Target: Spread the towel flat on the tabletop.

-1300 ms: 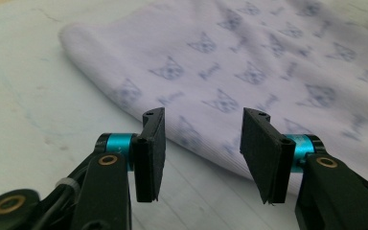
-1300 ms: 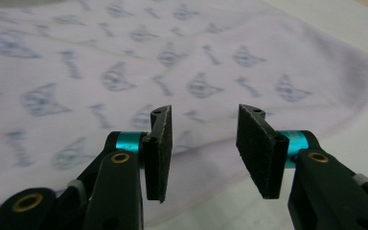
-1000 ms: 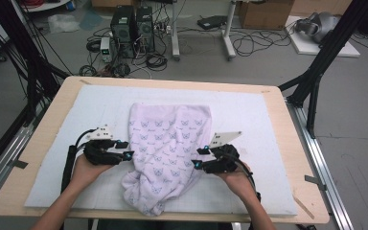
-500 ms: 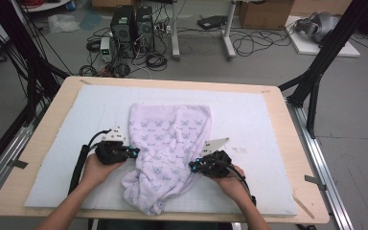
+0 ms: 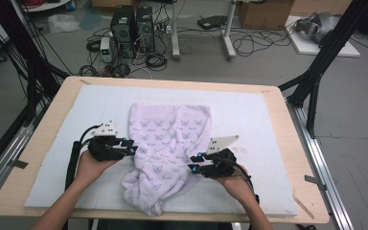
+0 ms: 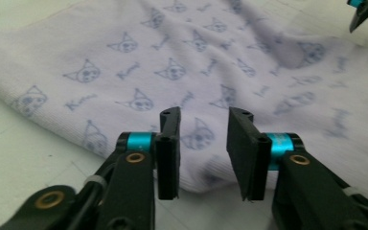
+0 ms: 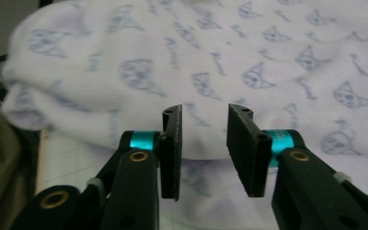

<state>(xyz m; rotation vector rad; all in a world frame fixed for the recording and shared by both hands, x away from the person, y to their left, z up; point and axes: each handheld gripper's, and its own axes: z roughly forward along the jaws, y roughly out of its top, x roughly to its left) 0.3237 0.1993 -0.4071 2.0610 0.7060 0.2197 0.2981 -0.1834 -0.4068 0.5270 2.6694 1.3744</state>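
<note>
On the white pad, from the grippers outward:

Left gripper (image 5: 133,147): held in the person's left hand (image 5: 92,165) at the garment's left edge; jaws partly apart, having just been opening, with a clear gap and nothing clamped between them. In the left gripper view (image 6: 203,152) the pads stand just short of the cloth's rounded fold, which lies ahead of and below them.

Right gripper (image 5: 193,167): held in the right hand (image 5: 235,181) at the garment's right edge, lower down than the left; jaws likewise partly apart after just opening, nothing pinched. In the right gripper view (image 7: 203,151) the cloth lies just past the pads.

Garment (image 5: 167,143): pale lilac knit printed with small cat faces and script, lying flat and lengthwise between the two grippers; far end straight-edged, near end bunched into a rumpled fold close to the pad's front edge.

Pad (image 5: 249,120): white, covering most of the tabletop.

Table (image 5: 287,143): light wooden board, its rim showing around the pad.

Floor beyond: computer towers (image 5: 133,28), loose cables, a cardboard box (image 5: 263,12).
</note>
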